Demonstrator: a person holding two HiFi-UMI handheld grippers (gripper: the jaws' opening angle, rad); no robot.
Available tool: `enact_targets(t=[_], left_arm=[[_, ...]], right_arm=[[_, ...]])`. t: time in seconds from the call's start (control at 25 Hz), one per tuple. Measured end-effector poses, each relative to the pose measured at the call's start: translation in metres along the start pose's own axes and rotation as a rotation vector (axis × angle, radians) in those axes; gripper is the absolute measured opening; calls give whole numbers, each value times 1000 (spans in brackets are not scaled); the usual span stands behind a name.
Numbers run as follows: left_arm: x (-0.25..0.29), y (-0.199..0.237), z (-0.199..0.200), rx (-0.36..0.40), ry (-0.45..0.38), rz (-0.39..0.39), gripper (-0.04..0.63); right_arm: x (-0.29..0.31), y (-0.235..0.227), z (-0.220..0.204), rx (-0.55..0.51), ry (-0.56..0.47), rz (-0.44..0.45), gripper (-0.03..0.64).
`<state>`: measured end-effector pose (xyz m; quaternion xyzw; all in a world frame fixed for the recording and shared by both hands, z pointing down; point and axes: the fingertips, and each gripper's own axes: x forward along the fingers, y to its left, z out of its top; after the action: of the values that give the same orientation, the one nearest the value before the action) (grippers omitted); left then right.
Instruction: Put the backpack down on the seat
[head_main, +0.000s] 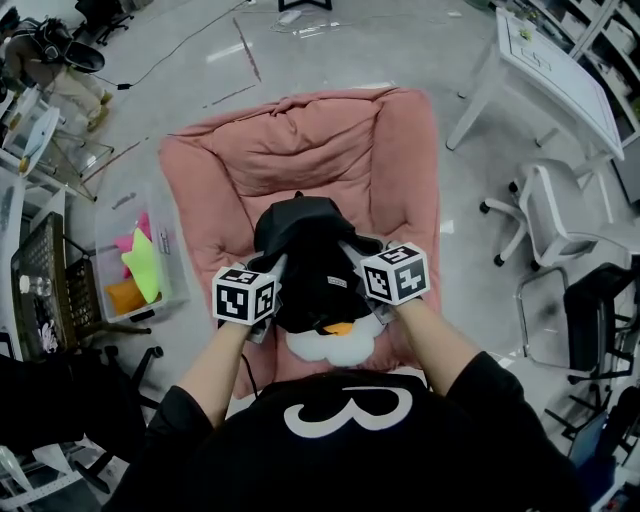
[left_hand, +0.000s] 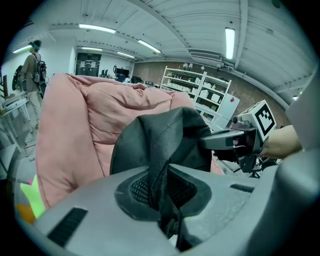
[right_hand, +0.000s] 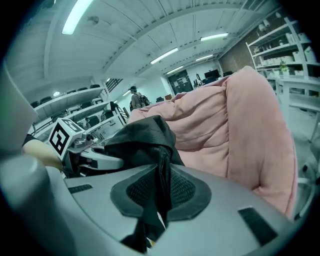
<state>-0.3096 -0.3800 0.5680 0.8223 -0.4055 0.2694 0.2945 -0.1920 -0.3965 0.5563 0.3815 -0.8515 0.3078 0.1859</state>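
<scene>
Head view: backpack (head_main: 312, 262) in left gripper (head_main: 273, 278), right gripper (head_main: 357, 256)

The person wears a black short-sleeved T-shirt with a large white numeral 3 printed on it (head_main: 430, 465). The left gripper (left_hand: 167, 202) has broad, smooth jaws of pale grey moulded plastic. Each jaw carries a dark mesh-textured pad (left_hand: 140, 190) set in a black rounded recess, and a narrow black rectangular slot (left_hand: 67, 226) sits farther out. The right gripper (right_hand: 157, 195) is built the same way, with grey jaws and dark mesh pads. Each gripper bears a white cube with black square markers (head_main: 244, 295) on its faces, above dark metal fittings.
</scene>
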Motion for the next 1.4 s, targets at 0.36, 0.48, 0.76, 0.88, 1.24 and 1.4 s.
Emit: enact_targets(t=[0.36, 0.48, 0.76, 0.88, 1.24, 1.4], left_arm=[[11, 22, 13, -116, -13, -26, 108], [10, 22, 19, -124, -47, -27, 194], [-9, 15, 17, -192, -102, -40, 256], [-22, -8, 16, -178, -114, -66, 260], [-83, -108, 13, -151, -173, -182, 259], [-115, -156, 15, -106, -213, -237, 237]], right_arm=[[19, -12, 12, 32, -34, -18, 125], [12, -18, 17, 48, -64, -20, 196], [-19, -13, 15, 7, -77, -20, 232], [-44, -6, 6, -7, -68, -5, 232], [-132, 48, -8, -11, -95, 118, 229], [-173, 78, 0, -32, -164, 164, 128]])
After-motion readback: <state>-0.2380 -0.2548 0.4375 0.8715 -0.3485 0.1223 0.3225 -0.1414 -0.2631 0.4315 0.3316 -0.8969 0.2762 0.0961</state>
